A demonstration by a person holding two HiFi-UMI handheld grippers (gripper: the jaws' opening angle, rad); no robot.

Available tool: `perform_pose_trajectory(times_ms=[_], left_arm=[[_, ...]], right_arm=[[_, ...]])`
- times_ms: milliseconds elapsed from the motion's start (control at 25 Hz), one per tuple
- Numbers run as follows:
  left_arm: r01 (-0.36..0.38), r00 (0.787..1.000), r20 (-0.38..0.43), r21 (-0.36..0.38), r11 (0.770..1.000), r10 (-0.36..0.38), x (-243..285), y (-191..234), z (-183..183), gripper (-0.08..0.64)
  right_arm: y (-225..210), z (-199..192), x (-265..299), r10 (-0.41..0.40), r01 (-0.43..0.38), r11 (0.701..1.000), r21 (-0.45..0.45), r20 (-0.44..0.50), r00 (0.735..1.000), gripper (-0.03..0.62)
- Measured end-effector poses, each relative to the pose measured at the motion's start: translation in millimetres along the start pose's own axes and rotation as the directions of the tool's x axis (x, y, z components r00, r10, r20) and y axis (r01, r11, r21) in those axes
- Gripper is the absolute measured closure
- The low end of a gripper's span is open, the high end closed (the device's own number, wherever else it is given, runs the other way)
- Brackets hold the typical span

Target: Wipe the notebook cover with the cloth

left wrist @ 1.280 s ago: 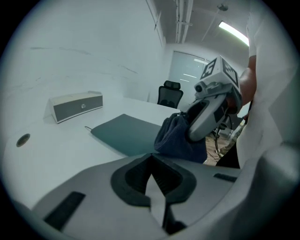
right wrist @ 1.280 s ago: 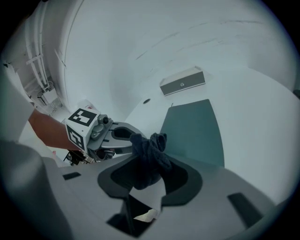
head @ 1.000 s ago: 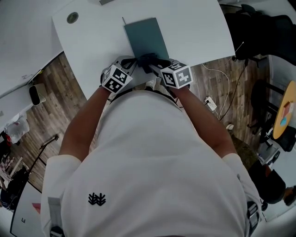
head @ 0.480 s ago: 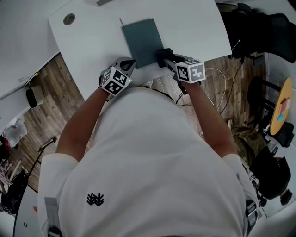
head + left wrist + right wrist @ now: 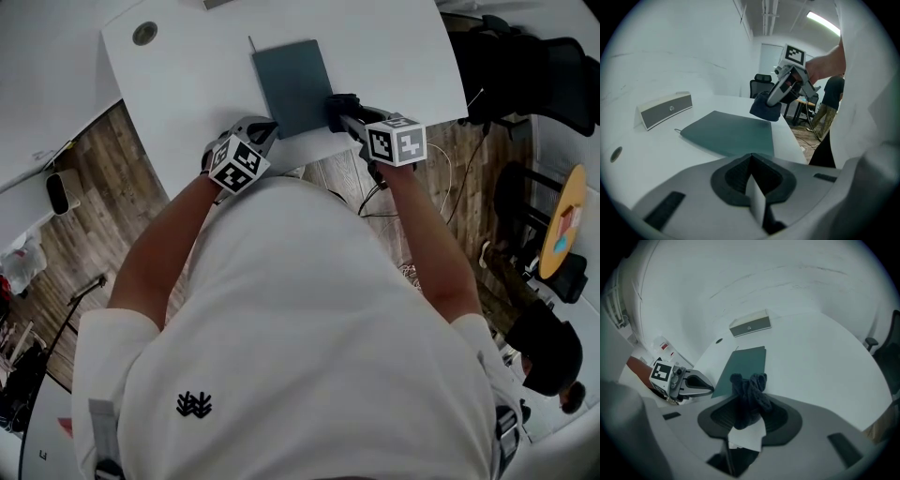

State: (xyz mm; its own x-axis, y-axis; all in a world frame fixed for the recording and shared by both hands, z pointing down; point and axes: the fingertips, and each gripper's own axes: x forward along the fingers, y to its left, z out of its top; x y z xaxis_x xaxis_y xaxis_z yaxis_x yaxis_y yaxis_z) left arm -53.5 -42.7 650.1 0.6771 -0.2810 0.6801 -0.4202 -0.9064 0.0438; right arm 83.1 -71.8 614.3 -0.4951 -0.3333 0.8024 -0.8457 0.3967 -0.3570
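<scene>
A dark teal notebook (image 5: 292, 84) lies closed on the white table (image 5: 394, 56); it also shows in the left gripper view (image 5: 729, 133) and the right gripper view (image 5: 744, 364). My right gripper (image 5: 342, 111) is shut on a dark bunched cloth (image 5: 749, 397), held by the notebook's near right corner. From the left gripper view the cloth (image 5: 766, 107) hangs just over that corner. My left gripper (image 5: 262, 129) rests at the table's near edge by the notebook's near left corner, jaws shut and empty (image 5: 751, 161).
A grey bar-shaped device (image 5: 665, 108) stands beyond the notebook. A round grommet hole (image 5: 144, 35) sits at the table's far left. The table's near edge runs right under both grippers. Black office chairs (image 5: 525, 75) and floor cables (image 5: 375, 202) lie to the right.
My right gripper has carried the cloth from the notebook's near edge rightward to its near right corner. The left gripper has stayed put.
</scene>
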Motion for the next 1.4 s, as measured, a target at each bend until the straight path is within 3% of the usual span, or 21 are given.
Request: perform_pose_trajectory(times_ms=[360, 600, 960, 1400], left_arm=[[0.020, 1.000, -0.010, 0.006, 1.000, -0.020, 3, -2, -1, 0.554], [0.024, 1.000, -0.016, 0.002, 1.000, -0.024, 4, -2, -1, 0.554], [0.023, 1.000, -0.014, 0.004, 1.000, -0.023, 4, -1, -2, 0.554], [0.026, 1.000, -0.013, -0.001, 1.000, -0.026, 3, -2, -3, 0.554]], right_arm=[[75, 22, 49, 0.139, -0.145, 0.984, -0.107, -0.065, 0.988, 0.460], [97, 32, 75, 0.164, -0.177, 0.974, -0.141, -0.094, 0.982, 0.460], [63, 33, 68, 0.130, -0.134, 0.988, -0.075, -0.064, 0.990, 0.460], [-7, 34, 42, 0.013, -0.014, 1.000, -0.009, -0.038, 0.999, 0.460]])
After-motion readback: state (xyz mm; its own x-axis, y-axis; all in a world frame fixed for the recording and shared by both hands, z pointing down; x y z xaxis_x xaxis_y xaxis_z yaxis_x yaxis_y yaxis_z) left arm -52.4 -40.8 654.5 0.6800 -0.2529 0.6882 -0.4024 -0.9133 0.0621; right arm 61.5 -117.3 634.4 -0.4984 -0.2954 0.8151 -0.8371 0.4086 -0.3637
